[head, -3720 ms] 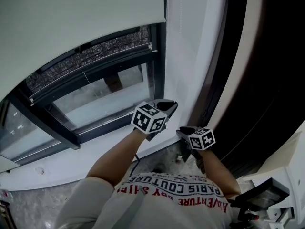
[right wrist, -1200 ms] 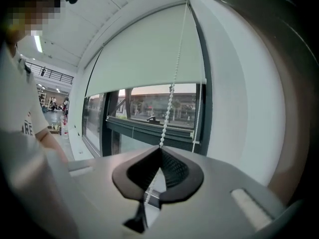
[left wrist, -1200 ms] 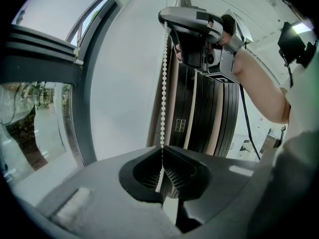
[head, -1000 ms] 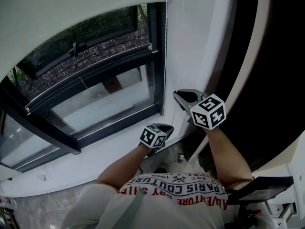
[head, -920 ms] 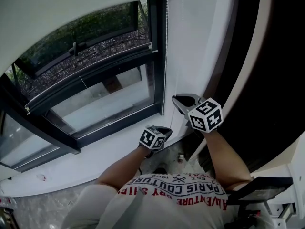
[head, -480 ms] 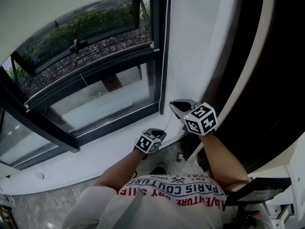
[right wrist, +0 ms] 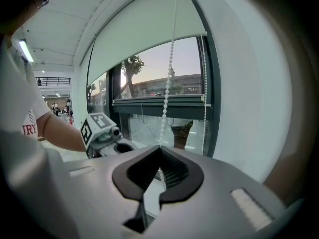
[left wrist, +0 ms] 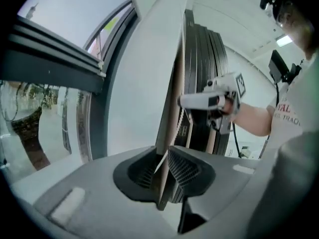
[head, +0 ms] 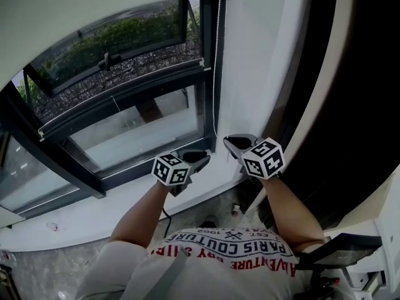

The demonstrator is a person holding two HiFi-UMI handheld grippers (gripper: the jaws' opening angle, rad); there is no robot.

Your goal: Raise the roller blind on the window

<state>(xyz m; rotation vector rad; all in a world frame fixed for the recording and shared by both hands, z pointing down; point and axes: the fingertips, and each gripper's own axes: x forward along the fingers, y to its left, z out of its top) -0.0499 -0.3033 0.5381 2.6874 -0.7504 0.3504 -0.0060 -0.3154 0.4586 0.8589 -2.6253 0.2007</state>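
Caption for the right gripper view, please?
Right claw shut on the bead chain below a partly raised roller blind.

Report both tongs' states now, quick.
Left tongs: open, jaws just opened, gripping nothing.
Right tongs: shut on the bead chain.

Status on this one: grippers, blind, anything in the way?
Right gripper shut on bead chain. Left gripper has just been opening, nothing gripped. Roller blind partly raised. No obstruction seen.
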